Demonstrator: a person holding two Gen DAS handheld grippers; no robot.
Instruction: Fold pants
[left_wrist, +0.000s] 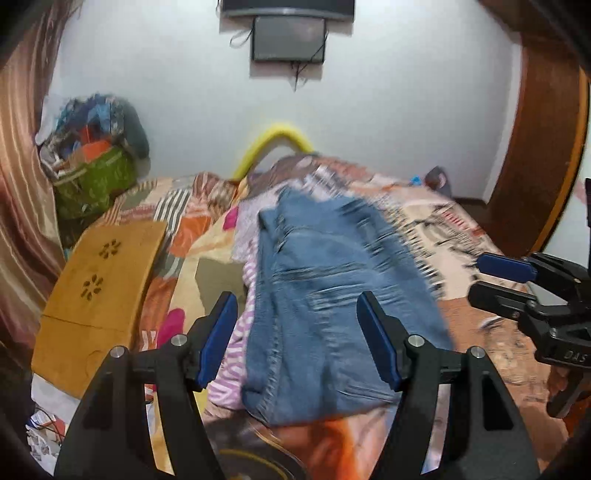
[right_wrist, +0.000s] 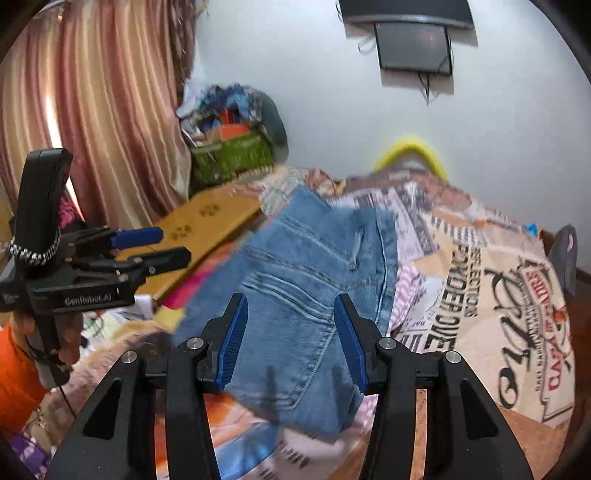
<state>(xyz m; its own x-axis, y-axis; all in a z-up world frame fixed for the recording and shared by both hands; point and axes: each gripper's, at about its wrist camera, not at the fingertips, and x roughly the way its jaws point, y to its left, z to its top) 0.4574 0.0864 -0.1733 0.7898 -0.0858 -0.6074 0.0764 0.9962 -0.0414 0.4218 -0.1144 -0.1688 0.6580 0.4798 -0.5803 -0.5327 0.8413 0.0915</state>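
Note:
Blue denim pants (left_wrist: 325, 295) lie folded on the patterned bed, on top of a pink striped cloth (left_wrist: 236, 347). In the right wrist view the pants (right_wrist: 295, 295) lie just ahead of the fingers. My left gripper (left_wrist: 297, 314) is open and empty, held above the near end of the pants. My right gripper (right_wrist: 291, 317) is open and empty, also above the pants. The right gripper shows at the right edge of the left wrist view (left_wrist: 517, 280), and the left gripper shows at the left of the right wrist view (right_wrist: 155, 247). Both views are blurred by motion.
The bedspread (right_wrist: 498, 314) is printed with letters. A wooden lap table (left_wrist: 99, 288) lies at the bed's left side. A green basket of clothes (left_wrist: 92, 173) stands by the curtain (right_wrist: 92, 110). A yellow curved object (left_wrist: 273, 140) rests at the far wall.

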